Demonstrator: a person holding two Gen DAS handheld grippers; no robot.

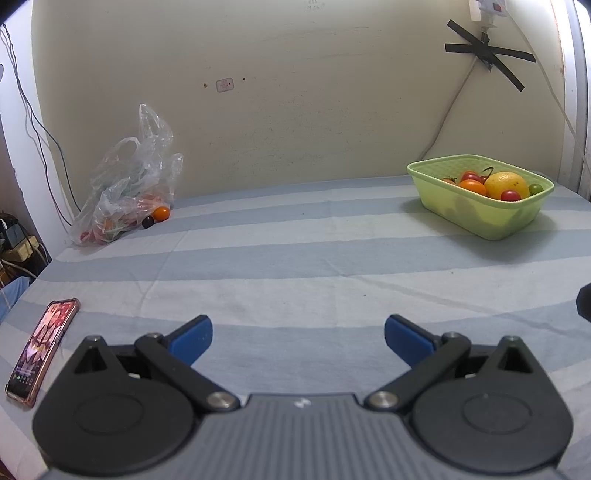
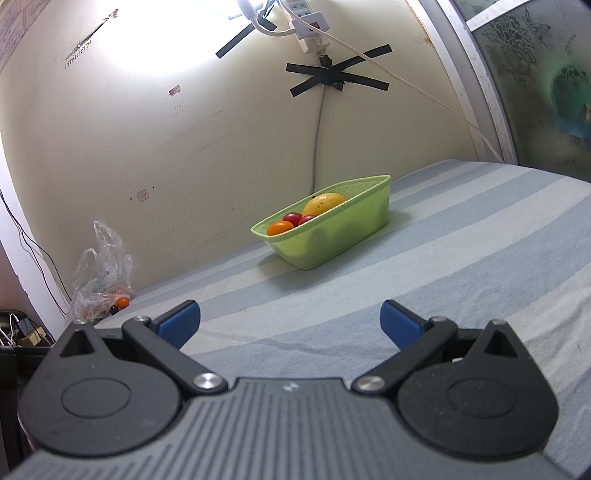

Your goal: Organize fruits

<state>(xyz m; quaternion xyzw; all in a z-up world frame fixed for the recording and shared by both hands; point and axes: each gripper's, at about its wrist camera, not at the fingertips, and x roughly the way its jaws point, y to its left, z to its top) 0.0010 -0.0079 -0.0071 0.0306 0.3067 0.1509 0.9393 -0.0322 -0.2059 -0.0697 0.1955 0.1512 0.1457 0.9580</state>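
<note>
A light green basket (image 1: 480, 218) stands at the back right of the striped bed and holds a yellow citrus (image 1: 506, 183), an orange tomato (image 1: 472, 187) and red cherry tomatoes. It also shows in the right wrist view (image 2: 332, 236). A clear plastic bag (image 1: 125, 192) with more fruit leans on the wall at the back left, with an orange tomato (image 1: 161, 213) and a dark fruit (image 1: 147, 222) at its mouth. The bag also shows in the right wrist view (image 2: 99, 284). My left gripper (image 1: 298, 338) is open and empty above the sheet. My right gripper (image 2: 290, 322) is open and empty.
A phone (image 1: 42, 347) in a pink case lies on the sheet at the near left. Cables and a power strip (image 2: 306, 26) hang on the wall behind the basket. Chargers and plugs (image 1: 14, 240) sit off the bed's left edge.
</note>
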